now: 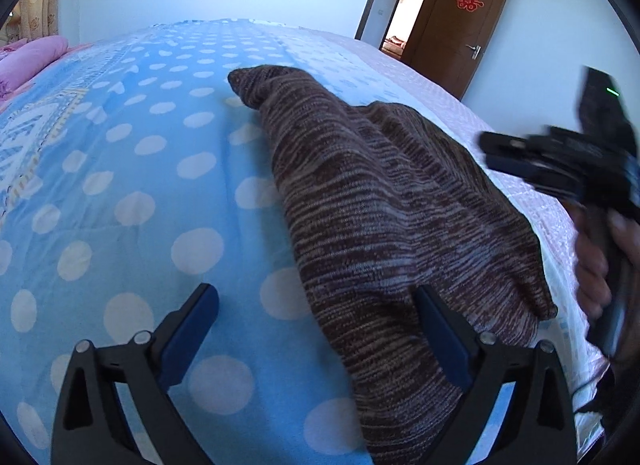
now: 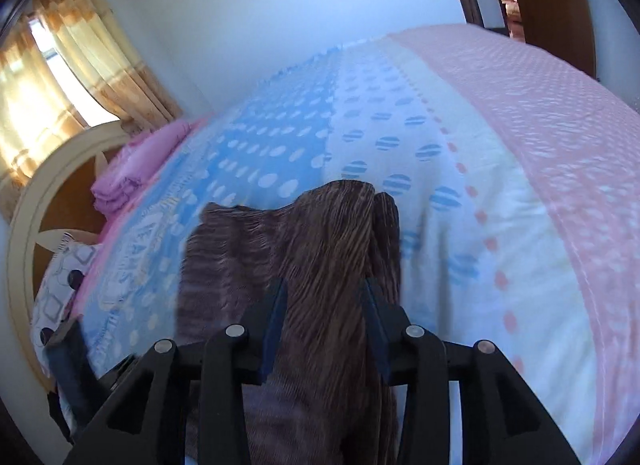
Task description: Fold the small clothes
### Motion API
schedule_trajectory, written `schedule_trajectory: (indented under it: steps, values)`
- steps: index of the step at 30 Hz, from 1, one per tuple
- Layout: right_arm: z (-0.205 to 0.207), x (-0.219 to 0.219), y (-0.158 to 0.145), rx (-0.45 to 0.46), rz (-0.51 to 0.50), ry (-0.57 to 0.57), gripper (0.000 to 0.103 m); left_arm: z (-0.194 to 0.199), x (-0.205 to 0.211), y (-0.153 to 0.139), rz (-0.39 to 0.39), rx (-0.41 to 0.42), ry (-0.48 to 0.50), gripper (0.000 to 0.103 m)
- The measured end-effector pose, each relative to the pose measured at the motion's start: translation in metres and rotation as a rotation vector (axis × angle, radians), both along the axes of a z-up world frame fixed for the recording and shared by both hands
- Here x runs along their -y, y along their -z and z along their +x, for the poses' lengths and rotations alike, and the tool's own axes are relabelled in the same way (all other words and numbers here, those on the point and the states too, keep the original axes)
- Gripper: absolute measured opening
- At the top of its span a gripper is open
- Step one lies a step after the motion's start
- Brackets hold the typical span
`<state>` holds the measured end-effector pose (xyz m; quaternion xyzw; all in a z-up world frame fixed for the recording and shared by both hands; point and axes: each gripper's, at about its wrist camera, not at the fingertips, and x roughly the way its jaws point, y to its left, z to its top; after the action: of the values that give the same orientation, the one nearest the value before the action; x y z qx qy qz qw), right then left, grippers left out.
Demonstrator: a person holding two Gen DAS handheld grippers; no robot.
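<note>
Mid-fold, I judge: brown knit garment lies half-doubled on bed.

L gripper spread wide, empty, angled down; cloth edge under its R finger.

R gripper part-spread, cloth between fingers, grip unclear (blur).

Next: take near hem, carry over, flatten.

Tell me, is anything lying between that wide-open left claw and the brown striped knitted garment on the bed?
Nothing visible: the left claw hangs open right at the brown striped knitted garment, with only the blue polka-dot bedcover beneath.
</note>
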<state>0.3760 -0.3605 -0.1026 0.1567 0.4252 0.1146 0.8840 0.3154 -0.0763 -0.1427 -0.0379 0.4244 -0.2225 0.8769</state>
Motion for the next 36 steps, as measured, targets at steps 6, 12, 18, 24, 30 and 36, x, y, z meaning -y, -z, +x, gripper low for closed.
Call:
schedule_trajectory:
  steps: [6,12,18,24,30,36]
  values:
    - [0.005,0.011,0.008,0.045,0.020,0.050,0.003,0.000,0.001,0.001,0.010,-0.002,-0.005,0.103]
    - [0.001,0.013,0.022,0.001,-0.102,0.063,0.020,0.002,0.004,0.000,0.041,0.017,-0.015,0.103]
    - [-0.049,-0.010,-0.028,0.197,-0.131,0.001,0.038,-0.008,-0.001,-0.041,0.083,0.218,-0.136,0.103]
    - [-0.055,-0.036,-0.008,0.117,-0.040,-0.165,0.042,0.058,0.028,-0.053,0.322,0.270,-0.218,0.103]
    - [-0.058,-0.011,0.030,0.104,-0.033,-0.094,0.042,0.089,0.016,-0.010,0.321,0.171,-0.213,0.103]
    - [-0.057,-0.004,0.032,0.119,0.023,-0.083,0.042,0.086,0.004,-0.014,0.224,0.082,-0.219,0.103]
